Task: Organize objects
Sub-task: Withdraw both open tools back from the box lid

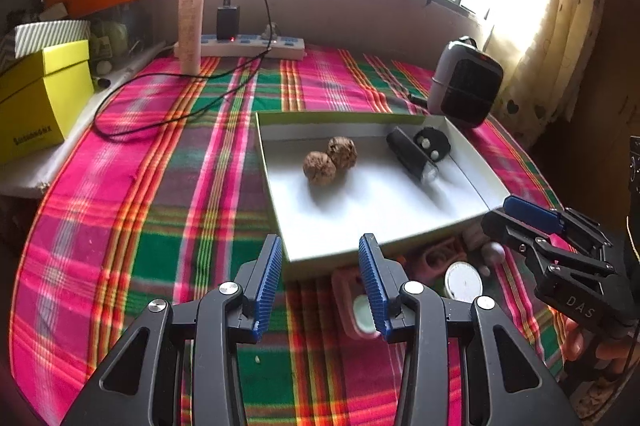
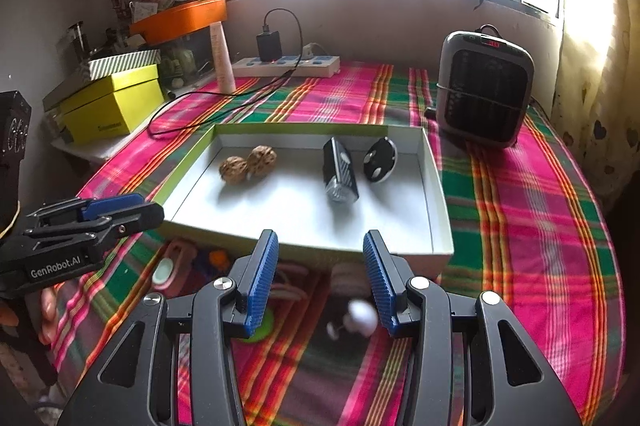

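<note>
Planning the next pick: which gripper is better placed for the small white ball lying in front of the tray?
Right. The right gripper is open, with the white ball just ahead between its fingers; the left gripper sits beside it.

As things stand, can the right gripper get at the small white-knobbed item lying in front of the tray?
Probably yes. The right gripper is open and empty, the white-knobbed item lies just below its fingers, nothing covers it, and the left gripper is off to the side.

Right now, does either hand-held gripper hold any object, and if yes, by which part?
Nothing is held. The left hand-held gripper and the right hand-held gripper both stand open with nothing between their pads, just in front of the white tray.
</note>
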Demonstrator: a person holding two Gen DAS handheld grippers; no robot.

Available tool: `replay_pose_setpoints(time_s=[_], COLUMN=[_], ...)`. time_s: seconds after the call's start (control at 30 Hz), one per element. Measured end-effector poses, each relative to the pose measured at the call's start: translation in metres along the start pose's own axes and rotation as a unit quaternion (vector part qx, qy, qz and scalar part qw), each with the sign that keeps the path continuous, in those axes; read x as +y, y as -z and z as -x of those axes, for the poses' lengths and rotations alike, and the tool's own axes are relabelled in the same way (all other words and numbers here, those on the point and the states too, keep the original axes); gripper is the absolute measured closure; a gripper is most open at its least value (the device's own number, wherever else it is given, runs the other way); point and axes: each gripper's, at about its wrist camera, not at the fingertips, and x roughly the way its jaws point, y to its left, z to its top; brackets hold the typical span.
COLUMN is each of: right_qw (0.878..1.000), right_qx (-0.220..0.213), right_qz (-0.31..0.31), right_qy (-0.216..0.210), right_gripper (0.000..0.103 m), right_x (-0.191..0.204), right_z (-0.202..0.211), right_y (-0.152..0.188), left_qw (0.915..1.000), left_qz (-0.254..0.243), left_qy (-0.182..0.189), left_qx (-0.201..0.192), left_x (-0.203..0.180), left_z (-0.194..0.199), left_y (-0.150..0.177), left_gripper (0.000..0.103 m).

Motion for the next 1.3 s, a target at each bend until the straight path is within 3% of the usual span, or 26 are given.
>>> replay_pose_setpoints(time_s=[0.57, 0.9, 1.3], right_qw=[1.000, 0.999, 0.999], right_qx=[0.007, 0.012, 0.031], right_qz=[0.003, 0.005, 0.021], right_qy=[-0.030, -0.032, -0.040], right_gripper=[0.057, 0.057, 0.057], right_x=[0.016, 0.019, 0.027], right_z=[0.010, 0.010, 0.003], right_y=[0.030, 0.036, 0.039], left_qw=[0.9993, 0.9987, 0.9991], left_qz=[-0.004, -0.006, -0.017], left_qy=[0.022, 0.014, -0.004], left_qx=[0.030, 0.048, 0.038], left_x=[-0.012, -0.015, -0.017], left_z=[-0.006, -0.020, -0.026], left_y=[0.023, 0.028, 0.026], left_gripper=[0.064, 0.064, 0.064])
